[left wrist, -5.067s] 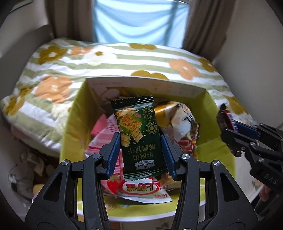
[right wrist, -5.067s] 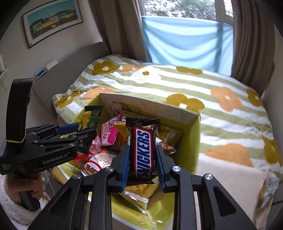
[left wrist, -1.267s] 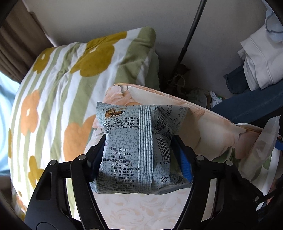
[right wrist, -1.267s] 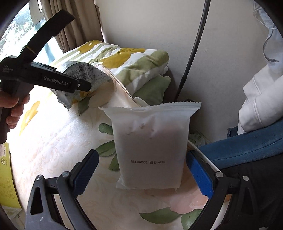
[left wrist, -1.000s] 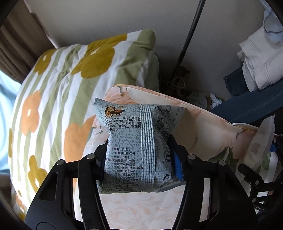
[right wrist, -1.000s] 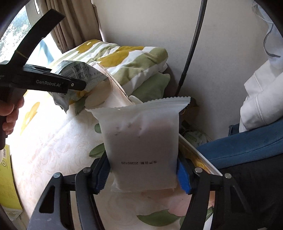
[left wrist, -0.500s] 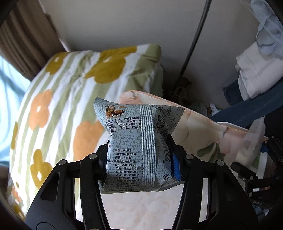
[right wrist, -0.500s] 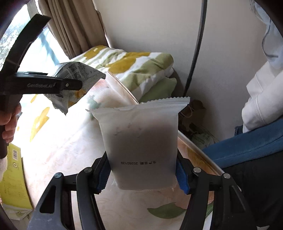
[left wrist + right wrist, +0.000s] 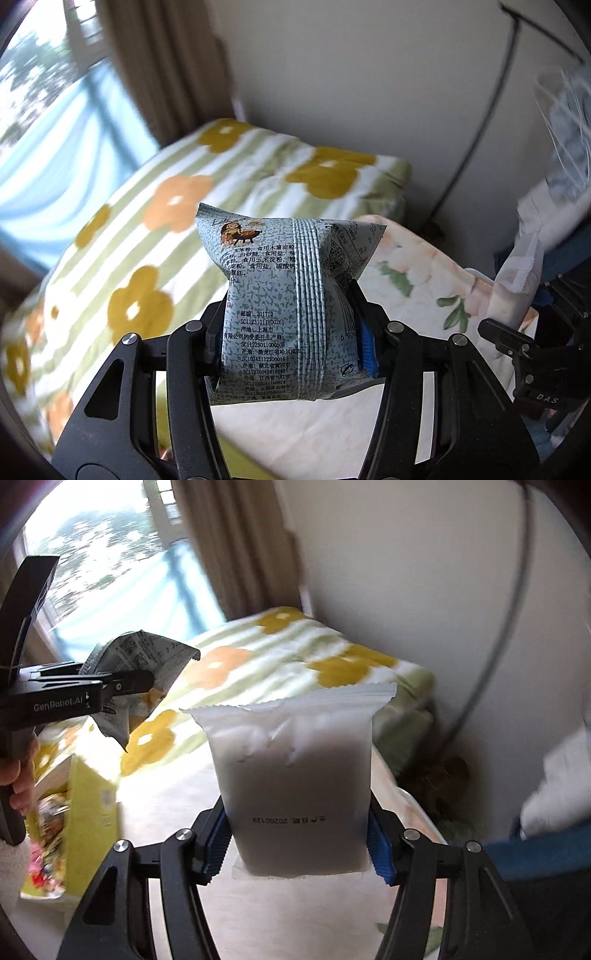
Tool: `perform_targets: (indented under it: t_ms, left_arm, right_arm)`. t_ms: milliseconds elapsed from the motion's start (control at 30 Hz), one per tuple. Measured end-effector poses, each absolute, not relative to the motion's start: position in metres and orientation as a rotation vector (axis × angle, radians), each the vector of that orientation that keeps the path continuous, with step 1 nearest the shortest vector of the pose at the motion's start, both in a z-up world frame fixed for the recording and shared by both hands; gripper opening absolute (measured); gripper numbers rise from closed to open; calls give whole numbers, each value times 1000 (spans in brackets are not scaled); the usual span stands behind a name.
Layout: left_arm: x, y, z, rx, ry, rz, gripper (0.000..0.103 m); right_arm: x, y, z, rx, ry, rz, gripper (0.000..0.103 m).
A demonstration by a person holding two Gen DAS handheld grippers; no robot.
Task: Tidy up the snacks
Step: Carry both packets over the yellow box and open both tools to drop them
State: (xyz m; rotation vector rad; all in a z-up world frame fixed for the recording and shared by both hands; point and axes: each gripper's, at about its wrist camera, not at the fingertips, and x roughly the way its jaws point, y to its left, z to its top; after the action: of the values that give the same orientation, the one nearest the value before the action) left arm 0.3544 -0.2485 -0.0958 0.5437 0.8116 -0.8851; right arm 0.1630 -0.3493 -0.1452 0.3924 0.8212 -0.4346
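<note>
My left gripper (image 9: pixel 291 343) is shut on a pale blue-grey snack packet (image 9: pixel 284 306) with printed Chinese text, held upright above the table. My right gripper (image 9: pixel 297 834) is shut on a white translucent snack bag (image 9: pixel 295 786), also held upright in the air. In the right wrist view the left gripper (image 9: pixel 122 686) shows at the left with its grey packet (image 9: pixel 140 664). In the left wrist view the right gripper (image 9: pixel 524 332) shows at the right edge with the white bag (image 9: pixel 517 273). A yellow snack box (image 9: pixel 74 819) with several snacks inside sits at lower left.
A floral cloth covers the table (image 9: pixel 417 280) under both grippers. A bed with a green-striped flower quilt (image 9: pixel 155 229) lies behind. A curtain (image 9: pixel 240 546) and window are at the back left. A black pole (image 9: pixel 495 635) leans on the wall, and clothes (image 9: pixel 554 206) hang at right.
Both grippers have lifted their packets off the table and swung left toward the window; the yellow snack box has come into the right wrist view.
</note>
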Motion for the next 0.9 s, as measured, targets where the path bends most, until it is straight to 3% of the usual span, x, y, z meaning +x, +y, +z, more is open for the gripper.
perform_targets:
  t_ms: [400,900]
  left_arm:
    - [389,-40,-62,287,828,-536,49]
    - [401,140,-125,53,997,-227,50]
  right_arm:
    - [244,-226,-94,251,777,-37,59]
    - [302,-74,-117,198,887,240,59]
